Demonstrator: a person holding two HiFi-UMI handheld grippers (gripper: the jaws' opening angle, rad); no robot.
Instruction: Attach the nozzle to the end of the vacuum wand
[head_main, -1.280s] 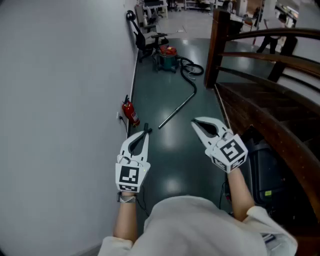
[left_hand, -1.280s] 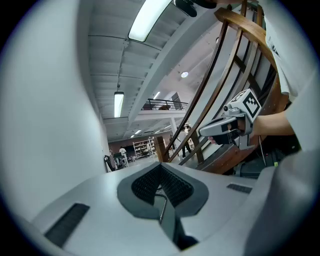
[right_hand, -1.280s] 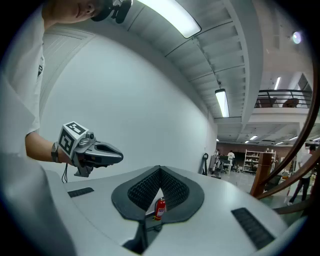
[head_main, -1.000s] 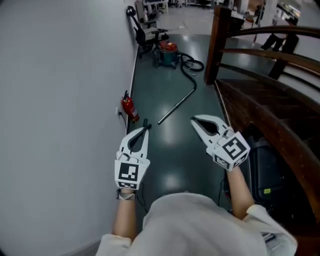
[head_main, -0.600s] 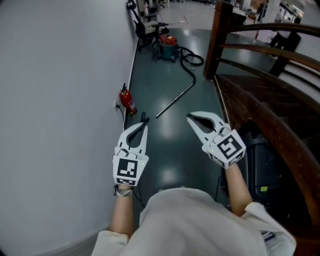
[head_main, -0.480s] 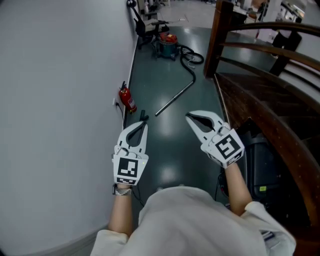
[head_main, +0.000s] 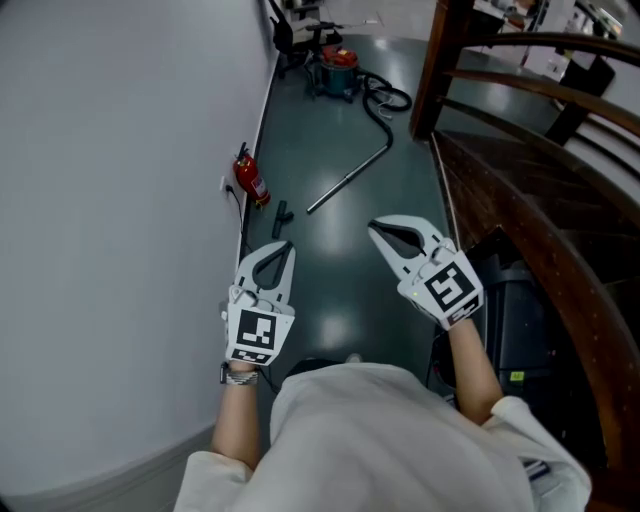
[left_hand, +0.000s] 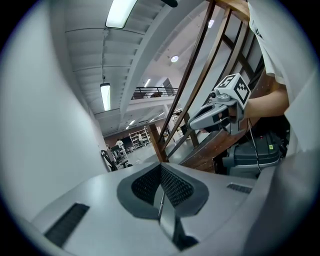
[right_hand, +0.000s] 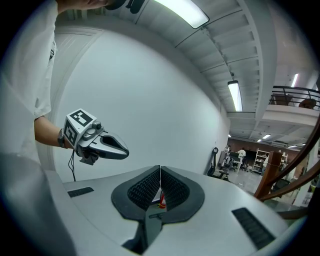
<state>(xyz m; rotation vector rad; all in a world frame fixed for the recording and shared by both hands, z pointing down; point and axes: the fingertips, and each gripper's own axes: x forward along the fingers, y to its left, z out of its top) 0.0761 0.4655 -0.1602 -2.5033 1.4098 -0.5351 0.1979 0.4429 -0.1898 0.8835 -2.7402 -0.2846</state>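
Observation:
A thin metal vacuum wand (head_main: 347, 179) lies on the dark green floor ahead, joined to a black hose (head_main: 384, 103) that runs to a red-topped vacuum cleaner (head_main: 338, 66). A small black nozzle (head_main: 281, 212) lies on the floor near the wand's near end, by the wall. My left gripper (head_main: 283, 245) is shut and empty, held in the air short of the nozzle. My right gripper (head_main: 375, 229) is also shut and empty, to the right of it. Each gripper view shows closed pads (left_hand: 161, 170) (right_hand: 160, 172) and the other gripper (left_hand: 215, 107) (right_hand: 97, 140).
A white wall (head_main: 120, 150) runs along the left, with a red fire extinguisher (head_main: 250, 178) at its foot. A dark wooden staircase (head_main: 520, 170) rises on the right, with a black case (head_main: 515, 310) beside it. Office chairs (head_main: 290, 35) stand beyond the vacuum cleaner.
Both grippers have sunk a little and stayed shut. The wand, nozzle and extinguisher sit lower in the head view, nearer to me.

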